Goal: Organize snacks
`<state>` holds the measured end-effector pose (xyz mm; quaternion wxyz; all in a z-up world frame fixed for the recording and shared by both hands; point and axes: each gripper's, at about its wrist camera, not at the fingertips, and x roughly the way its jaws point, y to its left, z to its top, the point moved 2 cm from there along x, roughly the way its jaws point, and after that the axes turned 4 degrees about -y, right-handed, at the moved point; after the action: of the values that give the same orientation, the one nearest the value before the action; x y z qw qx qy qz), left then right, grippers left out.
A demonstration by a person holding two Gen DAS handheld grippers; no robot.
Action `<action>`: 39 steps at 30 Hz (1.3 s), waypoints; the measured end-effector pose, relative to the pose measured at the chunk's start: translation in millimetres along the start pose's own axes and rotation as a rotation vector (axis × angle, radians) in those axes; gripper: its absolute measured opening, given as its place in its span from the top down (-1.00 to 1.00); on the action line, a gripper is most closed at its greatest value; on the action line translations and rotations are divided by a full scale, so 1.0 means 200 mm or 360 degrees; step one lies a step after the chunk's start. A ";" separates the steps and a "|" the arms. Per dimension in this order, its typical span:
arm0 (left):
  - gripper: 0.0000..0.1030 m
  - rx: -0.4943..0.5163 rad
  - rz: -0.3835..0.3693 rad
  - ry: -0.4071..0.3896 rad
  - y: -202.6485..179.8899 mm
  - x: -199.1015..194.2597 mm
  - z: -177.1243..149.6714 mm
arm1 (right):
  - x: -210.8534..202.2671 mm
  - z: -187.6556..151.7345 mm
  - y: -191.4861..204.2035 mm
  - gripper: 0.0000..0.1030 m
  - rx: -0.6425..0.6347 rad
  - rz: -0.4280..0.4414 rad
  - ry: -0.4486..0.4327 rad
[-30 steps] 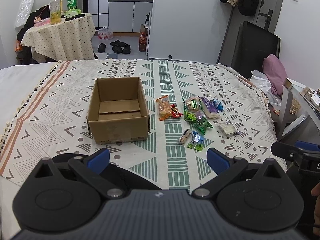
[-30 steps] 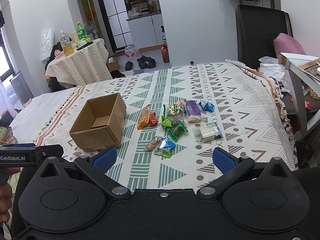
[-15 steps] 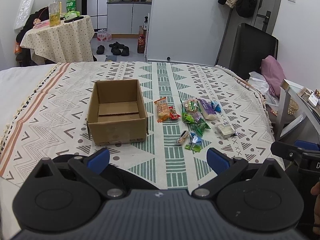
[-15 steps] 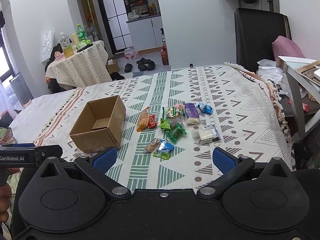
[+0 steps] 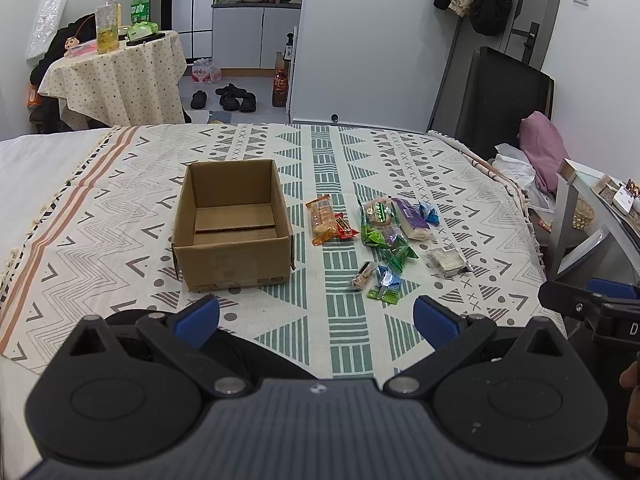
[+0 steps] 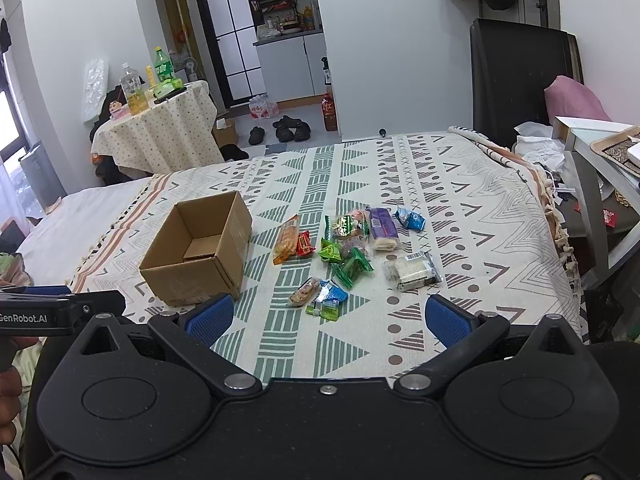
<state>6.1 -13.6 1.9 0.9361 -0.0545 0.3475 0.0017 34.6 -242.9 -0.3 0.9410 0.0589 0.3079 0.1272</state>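
Reads "GenRobot.AI" in white on the black body of the left gripper point(image 6: 60, 312), lower left of the right wrist view. Snack wrappers' print too small to read.

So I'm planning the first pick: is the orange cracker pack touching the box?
Apart. The left wrist view shows patterned cloth between the orange cracker pack and the box.

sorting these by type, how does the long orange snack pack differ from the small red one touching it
The orange snack pack is clearly longer than the red snack pack, reaching further from the camera. The orange one is see-through, showing pale biscuit-like pieces; the red one looks opaque with dark print. The orange one lies nearer the cardboard box; the red one sits on its other side. Both lie flat on the patterned cloth, outside the box.
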 end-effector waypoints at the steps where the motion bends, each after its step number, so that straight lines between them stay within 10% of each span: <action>1: -0.99 0.0000 0.0000 0.0000 0.00 0.00 0.00 | 0.00 0.00 0.00 -1.00 -0.0001 0.0000 -0.0001; 39: -0.99 -0.0094 -0.0115 0.0080 -0.06 0.36 0.02 | 0.26 -0.04 -0.13 -1.00 0.0015 -0.0086 0.0103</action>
<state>62.7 -27.9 -40.9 0.9245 -0.0945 0.3686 -0.0232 75.2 -253.9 -41.3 0.9334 0.0509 0.3403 0.1020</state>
